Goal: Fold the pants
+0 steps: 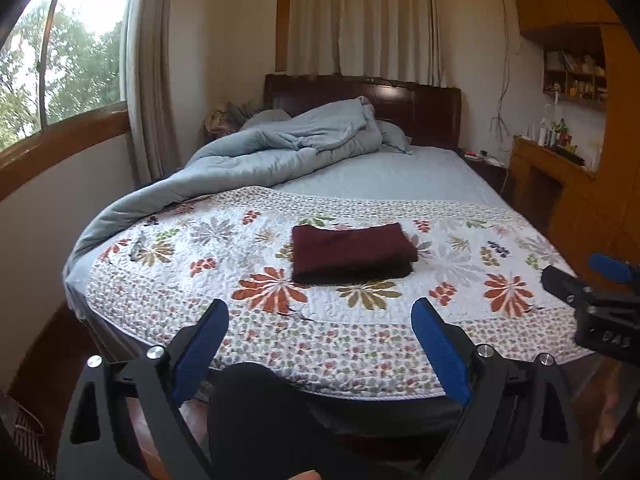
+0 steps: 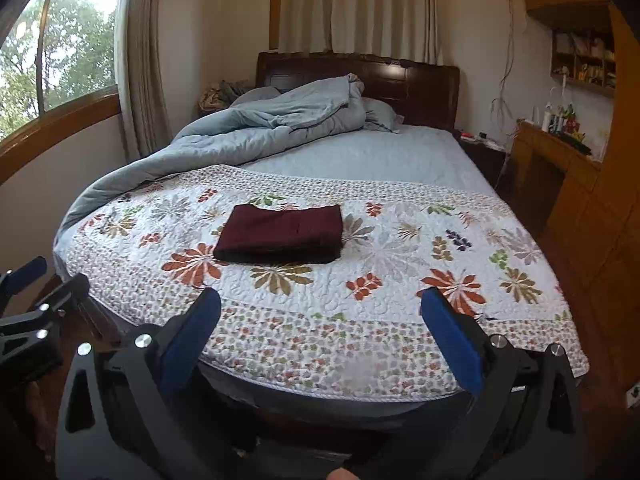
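On the flowered quilt (image 1: pixel 360 312) at the foot of the bed, your pants (image 1: pixel 352 254) lie as a neat maroon rectangle, several layers deep, square to the near edge and well clear of the rumpled blue duvet (image 1: pixel 280 148) behind. Judge them soft and light: the stack sags a little at its front edge, so the cloth will droop if you lift it by one corner. Should you need to move or tidy it, take it at the two near corners, pinching all layers together, or slide under the thick folded edge; a single top layer would peel open. The fabric looks matte and not slippery.

Your left gripper (image 1: pixel 320 340) has its blue pads spread wide with nothing between them, hanging over the bed's near edge. Your right gripper (image 2: pixel 320 332) is likewise gaping and empty. The fold reads as finished.

Only faint letters on the right gripper's black body show, too blurred to read surely. No label shows on the pants.
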A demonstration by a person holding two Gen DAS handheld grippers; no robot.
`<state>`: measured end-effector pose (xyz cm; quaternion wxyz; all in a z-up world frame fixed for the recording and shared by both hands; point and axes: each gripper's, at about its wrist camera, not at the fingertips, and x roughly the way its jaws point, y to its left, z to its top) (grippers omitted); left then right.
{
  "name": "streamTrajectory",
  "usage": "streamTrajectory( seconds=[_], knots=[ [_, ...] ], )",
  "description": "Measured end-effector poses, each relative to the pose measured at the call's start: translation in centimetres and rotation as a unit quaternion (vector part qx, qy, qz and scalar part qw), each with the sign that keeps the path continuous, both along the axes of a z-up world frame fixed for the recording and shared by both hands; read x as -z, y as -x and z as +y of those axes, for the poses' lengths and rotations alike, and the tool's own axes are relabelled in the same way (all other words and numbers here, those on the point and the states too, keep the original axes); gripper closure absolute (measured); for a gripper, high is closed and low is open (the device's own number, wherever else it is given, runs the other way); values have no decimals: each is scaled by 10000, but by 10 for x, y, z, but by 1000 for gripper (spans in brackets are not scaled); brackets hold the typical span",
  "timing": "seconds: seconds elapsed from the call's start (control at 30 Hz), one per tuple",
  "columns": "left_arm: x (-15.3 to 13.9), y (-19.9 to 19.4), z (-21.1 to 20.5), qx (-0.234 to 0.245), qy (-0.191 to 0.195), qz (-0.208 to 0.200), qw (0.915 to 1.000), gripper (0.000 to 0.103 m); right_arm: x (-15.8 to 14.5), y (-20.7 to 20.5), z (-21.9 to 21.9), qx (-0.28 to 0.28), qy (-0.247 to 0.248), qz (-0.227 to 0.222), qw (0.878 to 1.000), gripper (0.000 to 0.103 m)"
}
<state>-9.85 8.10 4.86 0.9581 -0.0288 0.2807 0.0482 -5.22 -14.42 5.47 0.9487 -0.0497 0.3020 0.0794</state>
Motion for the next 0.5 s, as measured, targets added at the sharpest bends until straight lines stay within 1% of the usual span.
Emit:
streamTrajectory(
  seconds=[0.07,0.13,0.23,0.43,0.5],
  knots=[
    [-2,0,-1,-17,17,-8,10000,10,1,-1,-1,72,93,-2,9999,3],
    [-2,-3,-4,-55,-73,-17,10000,10,5,-4,-1,106,105,60,9999,3],
    [3,-9,-5,-32,-81,-2,10000,10,12,-9,-1,146,165,89,9997,3],
    [21,-29,-5,24,134,235,9996,10,25,-23,2,134,218,193,9995,3],
    [27,-37,-1,56,307,359,9989,10,29,-27,4,124,226,217,9994,3]
  ],
)
